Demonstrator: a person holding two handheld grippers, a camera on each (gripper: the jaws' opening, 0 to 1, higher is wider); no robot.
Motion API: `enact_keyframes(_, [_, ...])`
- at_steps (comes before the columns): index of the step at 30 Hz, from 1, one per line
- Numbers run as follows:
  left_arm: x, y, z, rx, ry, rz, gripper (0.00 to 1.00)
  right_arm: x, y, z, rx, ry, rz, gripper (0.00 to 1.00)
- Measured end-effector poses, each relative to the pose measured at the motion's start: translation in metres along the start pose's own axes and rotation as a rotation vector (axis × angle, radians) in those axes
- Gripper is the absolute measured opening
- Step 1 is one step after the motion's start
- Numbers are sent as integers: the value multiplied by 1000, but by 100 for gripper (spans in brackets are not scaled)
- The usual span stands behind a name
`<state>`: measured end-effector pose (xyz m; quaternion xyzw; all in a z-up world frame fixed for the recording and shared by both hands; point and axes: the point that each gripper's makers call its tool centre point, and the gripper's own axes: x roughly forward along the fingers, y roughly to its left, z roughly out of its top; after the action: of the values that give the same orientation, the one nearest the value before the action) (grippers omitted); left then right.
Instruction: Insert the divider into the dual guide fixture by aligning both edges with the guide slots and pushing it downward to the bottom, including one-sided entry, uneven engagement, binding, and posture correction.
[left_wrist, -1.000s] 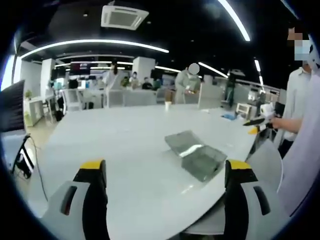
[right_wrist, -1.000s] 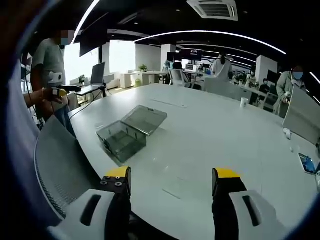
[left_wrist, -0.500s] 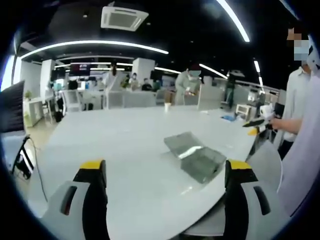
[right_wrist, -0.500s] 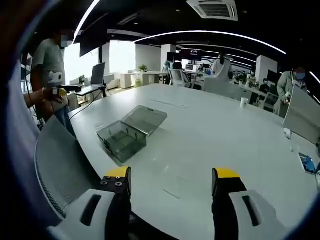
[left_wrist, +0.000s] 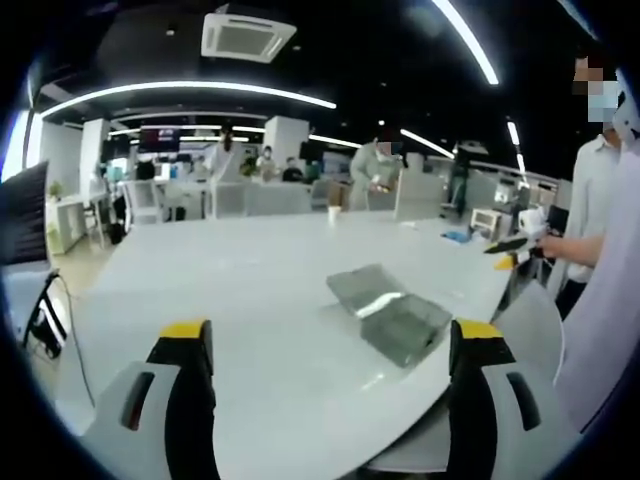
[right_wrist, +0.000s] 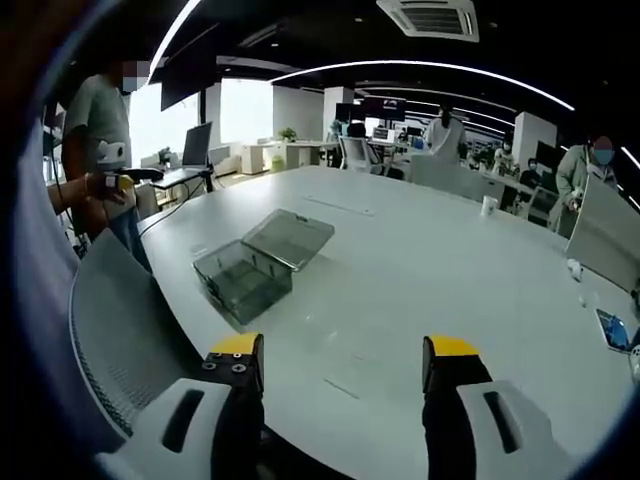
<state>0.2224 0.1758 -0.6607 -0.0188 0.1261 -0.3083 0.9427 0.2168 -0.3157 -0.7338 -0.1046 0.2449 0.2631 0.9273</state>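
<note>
Both my grippers, left (left_wrist: 332, 345) and right (right_wrist: 345, 358), hover with jaws apart, holding nothing. The clear fixture (right_wrist: 243, 277) with a flat divider (right_wrist: 291, 236) beside it lies on the table (right_wrist: 420, 280), ahead-left of my right jaws. I should reach in slowly and grip the divider squarely.
</note>
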Motion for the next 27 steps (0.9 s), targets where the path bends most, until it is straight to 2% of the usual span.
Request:
enact_keyframes(19, [1,-3,0,-1,-1,-12,96,6,1,4,-24,15,28,59])
enact_keyframes(27, [6,-8,0,-1,7,-24,95,16,1,-3,-83,87,82,54])
